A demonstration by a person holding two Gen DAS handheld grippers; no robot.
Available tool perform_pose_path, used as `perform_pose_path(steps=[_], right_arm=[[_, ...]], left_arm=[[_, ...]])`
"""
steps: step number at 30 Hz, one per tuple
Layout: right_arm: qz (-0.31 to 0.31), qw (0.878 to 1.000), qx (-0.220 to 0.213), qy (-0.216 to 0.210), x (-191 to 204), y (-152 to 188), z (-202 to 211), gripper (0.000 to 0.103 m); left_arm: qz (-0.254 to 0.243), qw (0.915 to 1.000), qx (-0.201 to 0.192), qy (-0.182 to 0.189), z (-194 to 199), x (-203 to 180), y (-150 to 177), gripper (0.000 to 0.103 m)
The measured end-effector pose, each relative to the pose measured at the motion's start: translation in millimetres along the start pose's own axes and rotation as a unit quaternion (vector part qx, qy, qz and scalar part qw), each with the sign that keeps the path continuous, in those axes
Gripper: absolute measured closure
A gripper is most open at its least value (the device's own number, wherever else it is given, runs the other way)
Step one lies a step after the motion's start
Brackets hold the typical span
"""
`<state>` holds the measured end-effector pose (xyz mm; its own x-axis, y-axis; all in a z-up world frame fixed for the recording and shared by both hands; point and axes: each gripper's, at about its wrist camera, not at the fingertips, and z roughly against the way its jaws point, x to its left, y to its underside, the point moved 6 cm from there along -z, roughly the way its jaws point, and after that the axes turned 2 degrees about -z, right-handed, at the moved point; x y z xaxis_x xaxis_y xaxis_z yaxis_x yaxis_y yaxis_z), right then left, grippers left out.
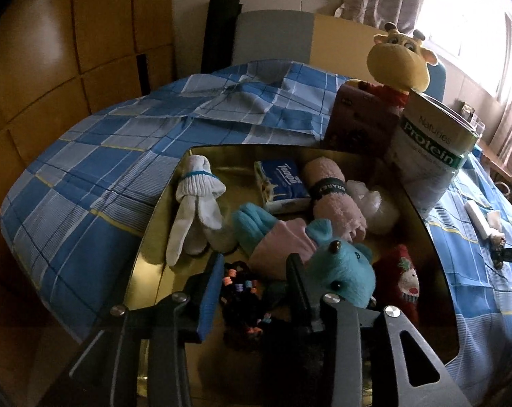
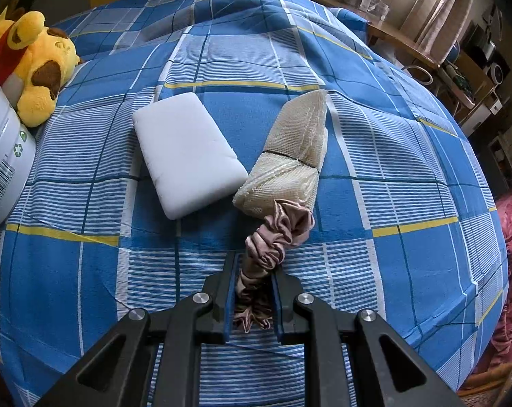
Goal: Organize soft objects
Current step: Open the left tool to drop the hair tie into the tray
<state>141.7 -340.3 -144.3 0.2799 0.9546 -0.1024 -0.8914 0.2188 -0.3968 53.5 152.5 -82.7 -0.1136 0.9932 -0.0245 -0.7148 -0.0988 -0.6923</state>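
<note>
The right gripper (image 2: 254,291) has its two fingers (image 2: 229,288) closed tightly on a dusty pink satin scrunchie (image 2: 272,247), which bulges out beyond the tips and lies over the end of a rolled beige mesh cloth (image 2: 289,156). Just beside this roll, a white foam block (image 2: 184,152) rests flat on the blue checked bedcover (image 2: 391,176).

The left gripper (image 1: 256,288) stands apart with a clear gap between its blue-padded fingers (image 1: 210,298). In the gap lies a black hair tie with small coloured beads (image 1: 242,288), and the pads do not press on it. The right finger stands against a turquoise plush toy (image 1: 344,271).

These things lie in a shiny gold tray (image 1: 160,237), together with a white sock bundle (image 1: 194,210), a tissue pack marked "Tempo" (image 1: 283,183), a pink rolled towel (image 1: 337,196) with a black band of which the letters are not clear, and a red sock with a Christmas figure (image 1: 405,278).

Behind the tray stand a tin labelled "Natures Protein" (image 1: 432,149), a pink box (image 1: 357,118) and a yellow giraffe plush (image 1: 398,57). Wooden panels (image 1: 52,68) are on the left, and a bright window with curtains (image 1: 476,17) is on the right.
</note>
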Motion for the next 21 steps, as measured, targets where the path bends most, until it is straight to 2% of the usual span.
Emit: perform_pose_path(steps=[2, 6, 21], right_arm=[[0.000, 1.000, 0.000, 0.000, 0.3, 0.3, 0.3, 0.086], [-0.001, 1.000, 0.000, -0.001, 0.1, 0.4, 0.4, 0.086], [-0.009, 1.000, 0.004, -0.007, -5.7, -0.3, 0.6, 0.088]], left_arm=[[0.000, 1.0000, -0.003, -0.001, 2.2, 0.1, -1.4, 0.062], [0.003, 0.9998, -0.019, -0.003, 11.3, 0.3, -6.7, 0.045], [-0.018, 0.9987, -0.046, 0.013, 36.3, -14.6, -15.8, 0.041]])
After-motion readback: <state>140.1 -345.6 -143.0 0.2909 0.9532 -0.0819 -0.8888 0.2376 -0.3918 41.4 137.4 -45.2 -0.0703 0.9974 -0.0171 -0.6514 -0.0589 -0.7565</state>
